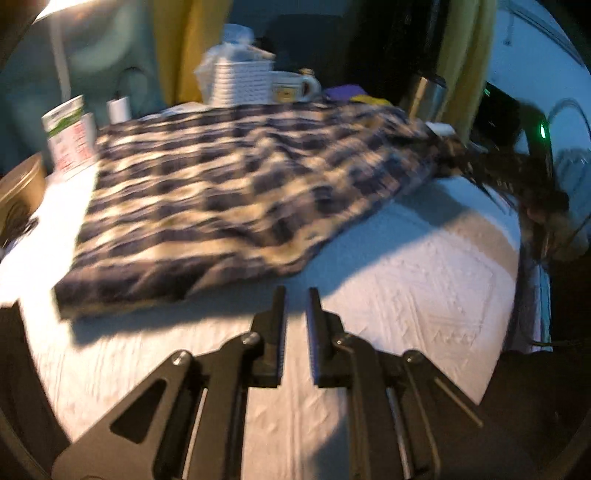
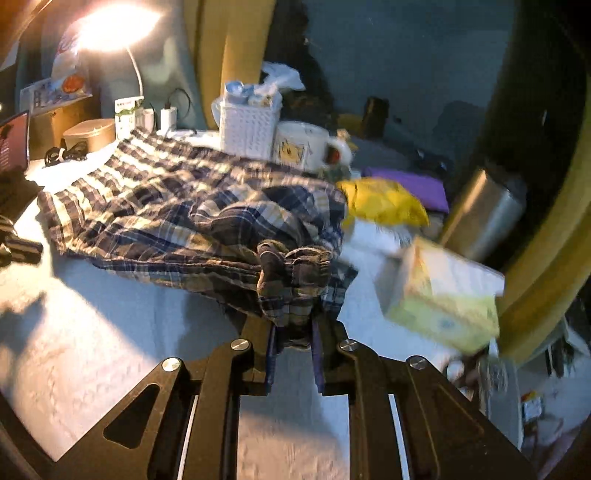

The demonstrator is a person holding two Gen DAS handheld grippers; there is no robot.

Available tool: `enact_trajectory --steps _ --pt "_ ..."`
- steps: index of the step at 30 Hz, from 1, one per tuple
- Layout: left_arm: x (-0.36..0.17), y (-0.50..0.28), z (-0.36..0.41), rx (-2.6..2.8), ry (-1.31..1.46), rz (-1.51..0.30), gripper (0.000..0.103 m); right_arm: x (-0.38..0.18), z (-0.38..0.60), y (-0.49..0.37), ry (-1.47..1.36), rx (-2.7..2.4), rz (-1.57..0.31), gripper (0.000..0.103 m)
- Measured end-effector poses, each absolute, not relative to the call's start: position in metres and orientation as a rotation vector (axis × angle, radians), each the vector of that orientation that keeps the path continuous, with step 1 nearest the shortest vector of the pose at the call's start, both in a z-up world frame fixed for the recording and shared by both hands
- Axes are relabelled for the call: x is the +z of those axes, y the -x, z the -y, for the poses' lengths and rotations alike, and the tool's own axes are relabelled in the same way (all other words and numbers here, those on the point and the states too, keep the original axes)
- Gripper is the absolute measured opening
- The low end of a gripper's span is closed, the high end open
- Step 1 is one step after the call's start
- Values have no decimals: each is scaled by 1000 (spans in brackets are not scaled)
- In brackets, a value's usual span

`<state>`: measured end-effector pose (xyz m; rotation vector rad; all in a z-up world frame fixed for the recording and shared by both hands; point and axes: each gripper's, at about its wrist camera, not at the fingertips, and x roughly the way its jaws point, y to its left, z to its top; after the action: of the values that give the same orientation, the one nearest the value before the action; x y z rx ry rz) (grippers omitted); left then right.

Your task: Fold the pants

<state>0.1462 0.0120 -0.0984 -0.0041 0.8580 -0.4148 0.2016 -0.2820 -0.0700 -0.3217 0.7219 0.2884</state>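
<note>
The blue-and-cream plaid pants [image 1: 236, 184] lie spread on a white textured tablecloth [image 1: 406, 280]. My left gripper [image 1: 296, 295] hovers just in front of the pants' near edge, its jaws a narrow gap apart and empty. In the right wrist view the pants [image 2: 177, 206] stretch away to the left. My right gripper [image 2: 293, 325] is shut on the bunched waistband end [image 2: 295, 273] and holds it lifted off the cloth. The right gripper also shows blurred at the far right of the left wrist view [image 1: 532, 184].
Along the back stand a white woven basket [image 2: 249, 129], a mug [image 2: 303, 146], a carton [image 1: 68, 136] and a lit lamp [image 2: 114, 29]. A yellow bag [image 2: 384, 203], a purple cloth [image 2: 413, 184], a steel canister [image 2: 484, 214] and a box [image 2: 443, 295] lie to the right.
</note>
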Motion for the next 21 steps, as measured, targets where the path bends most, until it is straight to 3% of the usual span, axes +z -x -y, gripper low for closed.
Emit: enact_trajectory --steps 4,7,9,10,12,14,21 --pt "-104 -131 -54 -236 52 -839 13 -87 287 -195 301 285 -766 21" --pt "-109 -127 -94 -140 132 -837 20 -88 291 -191 260 267 -760 32" --pt "-112 -128 -113 -91 167 -821 30 -83 293 -184 252 243 -743 44" --pt "-113 -130 -125 -71 195 -810 43 -80 295 -180 246 236 -730 48" --pt "-115 -134 -137 -51 225 -792 54 -73 294 -174 242 245 -710 59" --pt "-115 -142 -146 -46 242 -785 68 -69 284 -171 258 268 -698 64" --pt "-120 -182 -153 -62 255 -806 74 -79 263 -190 259 283 -716 65"
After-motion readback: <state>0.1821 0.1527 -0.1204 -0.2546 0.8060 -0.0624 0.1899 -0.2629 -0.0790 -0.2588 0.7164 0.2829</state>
